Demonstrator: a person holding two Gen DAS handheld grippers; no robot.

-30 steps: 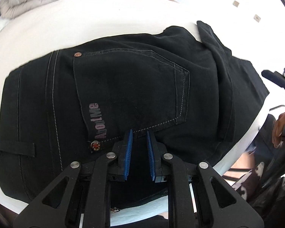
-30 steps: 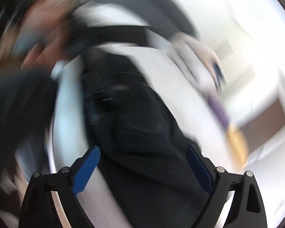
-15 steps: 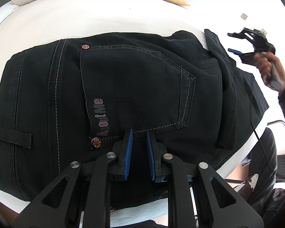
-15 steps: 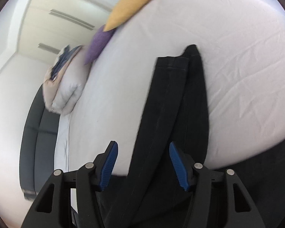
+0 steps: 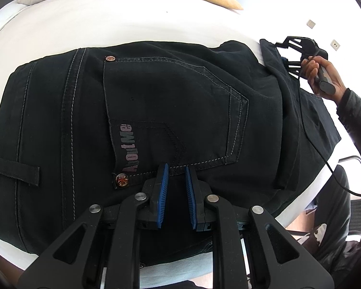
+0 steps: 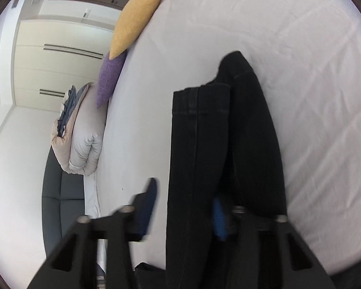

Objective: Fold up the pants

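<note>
While my left gripper (image 5: 175,183) sits low over the waistband end of the black pants (image 5: 156,110), its blue pads (image 5: 161,193) stand a narrow gap apart and I cannot tell whether any cloth is caught between them. Just ahead of the tips lies the back pocket (image 5: 173,110) with pale lettering and a copper rivet (image 5: 122,179). The pants lie spread flat on the white bed (image 5: 108,26), reaching its near edge. My right gripper (image 6: 184,207) has its jaws apart, one on each side of the stacked pant legs (image 6: 204,156), which run away from it across the sheet; motion blur hides whether the pads touch fabric. Beyond, at the bed's far end, lie a yellow pillow (image 6: 134,16), a purple pillow (image 6: 109,79) and a folded duvet (image 6: 84,142).
</note>
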